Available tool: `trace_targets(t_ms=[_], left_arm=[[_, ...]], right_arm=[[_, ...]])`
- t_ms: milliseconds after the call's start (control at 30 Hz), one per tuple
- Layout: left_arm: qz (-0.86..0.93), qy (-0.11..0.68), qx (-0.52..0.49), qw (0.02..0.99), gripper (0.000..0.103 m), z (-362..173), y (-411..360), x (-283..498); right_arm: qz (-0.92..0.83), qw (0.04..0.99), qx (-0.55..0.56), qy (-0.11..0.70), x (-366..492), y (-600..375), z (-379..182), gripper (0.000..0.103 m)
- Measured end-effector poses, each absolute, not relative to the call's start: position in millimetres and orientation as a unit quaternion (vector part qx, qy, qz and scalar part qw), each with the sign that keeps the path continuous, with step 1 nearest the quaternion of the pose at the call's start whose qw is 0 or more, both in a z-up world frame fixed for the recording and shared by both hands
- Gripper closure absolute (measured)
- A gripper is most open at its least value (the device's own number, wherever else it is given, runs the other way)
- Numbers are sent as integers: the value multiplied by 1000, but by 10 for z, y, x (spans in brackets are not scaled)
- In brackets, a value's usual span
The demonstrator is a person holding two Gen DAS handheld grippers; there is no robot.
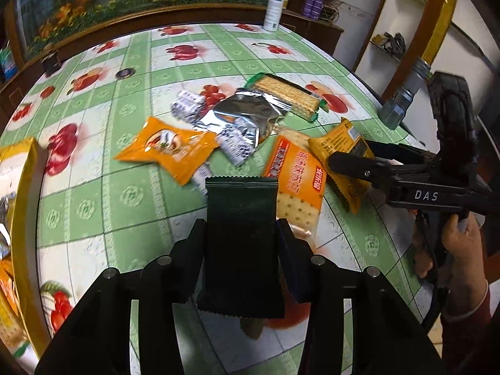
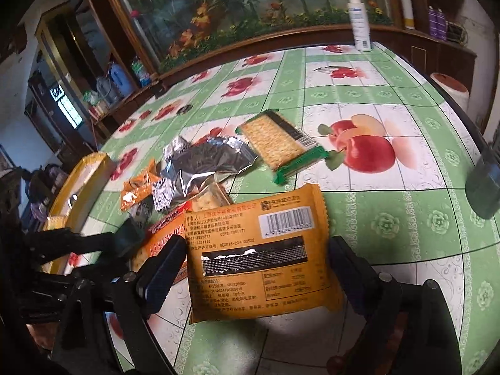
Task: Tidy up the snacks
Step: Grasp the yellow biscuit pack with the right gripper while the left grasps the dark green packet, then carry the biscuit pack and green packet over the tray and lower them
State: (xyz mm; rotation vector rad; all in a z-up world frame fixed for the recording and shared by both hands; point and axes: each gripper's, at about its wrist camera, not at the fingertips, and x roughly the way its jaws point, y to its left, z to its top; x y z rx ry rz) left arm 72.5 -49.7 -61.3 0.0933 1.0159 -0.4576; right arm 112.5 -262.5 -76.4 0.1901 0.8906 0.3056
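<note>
My left gripper (image 1: 240,234) is shut on a dark green snack packet (image 1: 240,237) and holds it above the table. My right gripper (image 2: 256,262) is shut on an orange packet (image 2: 259,250) with a barcode; it also shows in the left wrist view (image 1: 343,159). On the fruit-print tablecloth (image 1: 125,193) lie an orange snack pack (image 1: 168,150), silver foil packets (image 1: 240,118), a green-edged cracker pack (image 1: 287,97) and an orange cracker pack (image 1: 293,175). A yellow tray (image 1: 18,187) holding snacks sits at the left edge.
A white spray bottle (image 1: 273,7) stands at the table's far edge. A grey-green object (image 1: 403,97) stands at the right edge. A small dark disc (image 1: 125,73) lies at the far left. Wooden cabinets surround the table.
</note>
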Motion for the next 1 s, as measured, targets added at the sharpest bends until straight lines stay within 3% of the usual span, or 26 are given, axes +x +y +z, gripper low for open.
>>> trace_targets(t_ms=[367, 533, 1000], left_arm=[[-195, 489, -5, 850, 61, -591, -76, 619], [-185, 481, -18, 857, 61, -533, 80, 550], [-151, 458, -49, 875, 61, -397, 553, 316]], right_arm=[[168, 879, 13, 446, 1071, -2364, -783, 7], [174, 880, 28, 441, 1010, -2374, -725, 28], [219, 890, 75, 394, 753, -2174, -325, 29]])
